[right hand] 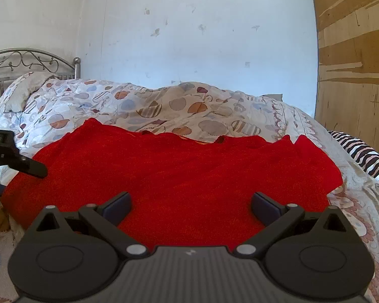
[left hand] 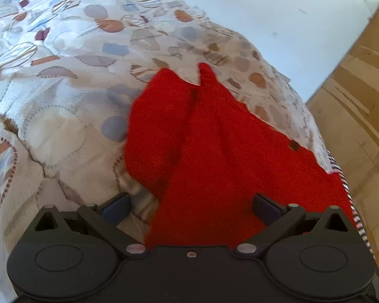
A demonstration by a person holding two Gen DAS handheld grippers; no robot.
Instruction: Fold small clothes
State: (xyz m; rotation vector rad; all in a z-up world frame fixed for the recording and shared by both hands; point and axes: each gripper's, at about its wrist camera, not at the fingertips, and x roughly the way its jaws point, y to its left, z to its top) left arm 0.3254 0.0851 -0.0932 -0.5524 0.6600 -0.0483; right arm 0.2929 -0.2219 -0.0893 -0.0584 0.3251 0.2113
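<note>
Red garment (right hand: pixel 174 174) lies spread on the bed quilt (right hand: pixel 149 106), frame centre, ready for folding. Left claw (left hand: pixel 190 208) and right claw (right hand: pixel 190 208): both spread, pinching nothing.

Red garment (right hand: pixel 179 176) on quilted bed (right hand: pixel 144 106)

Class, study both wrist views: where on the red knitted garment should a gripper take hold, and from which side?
Pinch the red knitted garment at its right edge corner, coming in from the right: it lies spread flat on the patterned quilt, so only the edges offer a lip.
</note>
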